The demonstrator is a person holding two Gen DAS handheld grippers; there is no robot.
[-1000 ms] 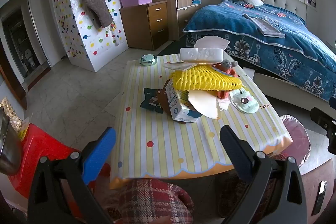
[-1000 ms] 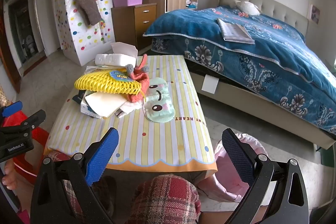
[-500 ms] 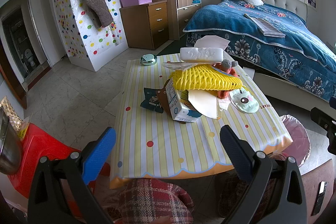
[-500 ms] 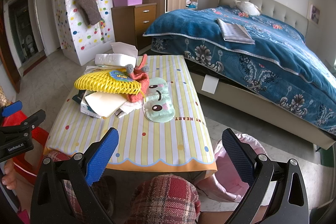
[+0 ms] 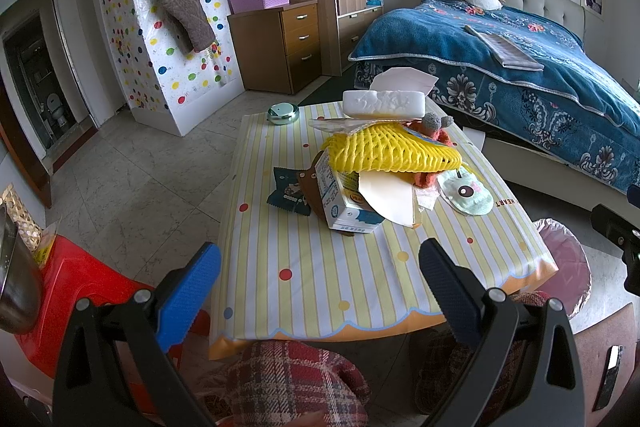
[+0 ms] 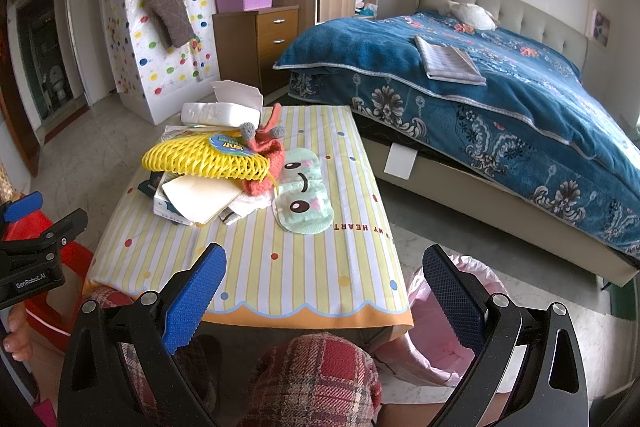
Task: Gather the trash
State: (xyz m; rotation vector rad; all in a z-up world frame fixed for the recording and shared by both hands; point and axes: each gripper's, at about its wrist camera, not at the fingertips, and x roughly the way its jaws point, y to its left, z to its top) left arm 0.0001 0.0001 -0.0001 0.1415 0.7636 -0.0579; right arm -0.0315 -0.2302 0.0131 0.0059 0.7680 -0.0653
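- Trash pile (image 5: 372, 179) sits mid-table, twd the far half: yellow foam net (image 5: 390, 153) on top, milk carton (image 5: 344, 201) and cream card (image 5: 390, 201) under it, dark snack wrapper (image 5: 288, 193) at its left, white foam block (image 5: 384, 103) behind.
- Green face mask (image 6: 302, 197) lies flat just right of the pile, touching the orange knit bit (image 6: 266, 157).
- Left hand-held gripper (image 5: 320, 285) is open wide, empty, hovering at the near table edge; pile is ahead of it, well apart.
- Right hand-held gripper (image 6: 324, 293) also open wide, empty, at the near edge; pile lies ahead and to its left, mask almost straight ahead.
- Table (image 5: 320, 267) has a bare striped strip betw. pile and near edge; small round tin (image 5: 283, 113) at far left corner.
- Pink-lined bin (image 6: 436, 343) stands on the floor just off the table's near right corner.
- Bed (image 6: 500, 99) runs close along the table's right side; open floor on the left; red stool (image 5: 80, 287) near the left corner.
- Plaid-clad knees (image 6: 316, 375) are below the near edge.
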